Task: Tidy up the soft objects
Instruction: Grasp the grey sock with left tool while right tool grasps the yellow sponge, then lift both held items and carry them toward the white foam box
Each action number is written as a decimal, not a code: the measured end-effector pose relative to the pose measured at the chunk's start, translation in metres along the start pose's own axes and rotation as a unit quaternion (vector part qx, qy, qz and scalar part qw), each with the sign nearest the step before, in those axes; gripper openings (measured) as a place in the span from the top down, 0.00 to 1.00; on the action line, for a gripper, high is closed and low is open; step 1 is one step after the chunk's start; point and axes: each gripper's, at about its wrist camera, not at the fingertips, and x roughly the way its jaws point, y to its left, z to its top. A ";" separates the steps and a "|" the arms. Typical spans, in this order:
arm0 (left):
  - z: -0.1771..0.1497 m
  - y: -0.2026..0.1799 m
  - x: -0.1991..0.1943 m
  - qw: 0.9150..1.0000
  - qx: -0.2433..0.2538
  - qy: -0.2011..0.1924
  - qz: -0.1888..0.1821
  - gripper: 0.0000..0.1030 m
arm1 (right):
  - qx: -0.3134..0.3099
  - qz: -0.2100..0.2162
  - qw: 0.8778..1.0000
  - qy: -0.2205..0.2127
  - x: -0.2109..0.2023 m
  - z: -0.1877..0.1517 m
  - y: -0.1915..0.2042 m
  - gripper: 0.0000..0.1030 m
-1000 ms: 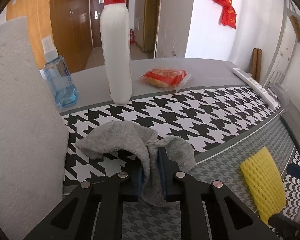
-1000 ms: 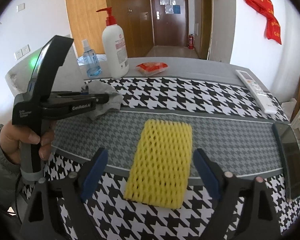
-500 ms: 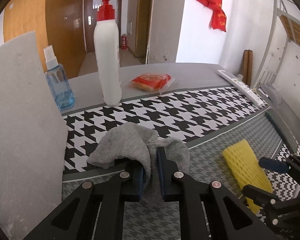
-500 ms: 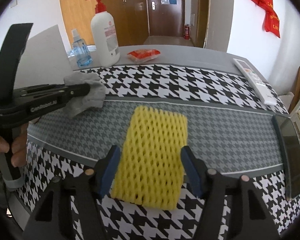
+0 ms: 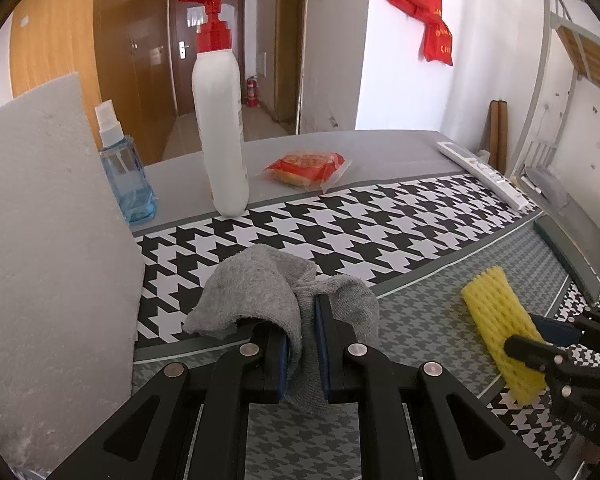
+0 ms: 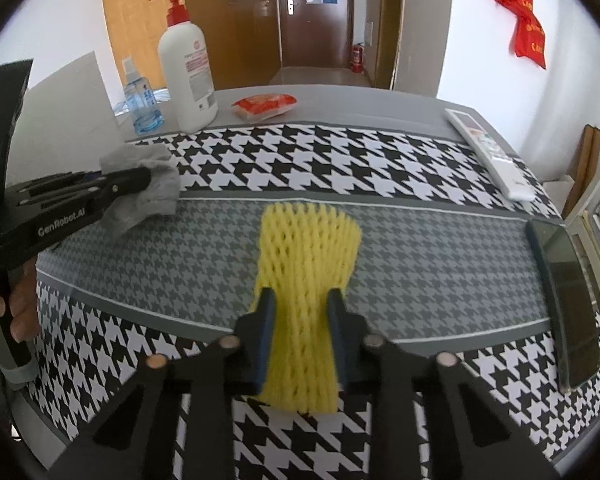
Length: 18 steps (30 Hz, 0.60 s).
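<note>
Foam netting (image 6: 306, 280), yellow and soft, lay nearest to us on the grey band of the tablecloth (image 6: 420, 248), and the right gripper (image 6: 300, 332) had just been closing on it; now its pads squeezed the near end narrow, while the far end fanned out. We judged that this piece was ready to be lifted. A little farther left, the left gripper (image 5: 302, 344) was pressed together on a grey cloth (image 5: 268, 292), which hung folded over its fingers as before. Only the right view showed the person's hand (image 6: 16, 304) and the dark phone (image 6: 564, 300). Only the left view showed the white foam board (image 5: 48, 240) from close. Beyond stood a pump bottle (image 5: 220, 136).
</note>
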 end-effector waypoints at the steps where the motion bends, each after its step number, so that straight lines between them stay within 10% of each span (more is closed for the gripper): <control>1: 0.000 0.000 -0.001 1.000 0.000 -0.001 0.000 0.88 | 0.001 0.000 1.000 0.000 0.000 0.000 0.001 0.82; 18: -0.003 -0.008 -0.024 0.999 0.015 -0.029 -0.009 0.89 | 0.030 -0.004 0.999 -0.042 -0.036 -0.007 0.001 0.87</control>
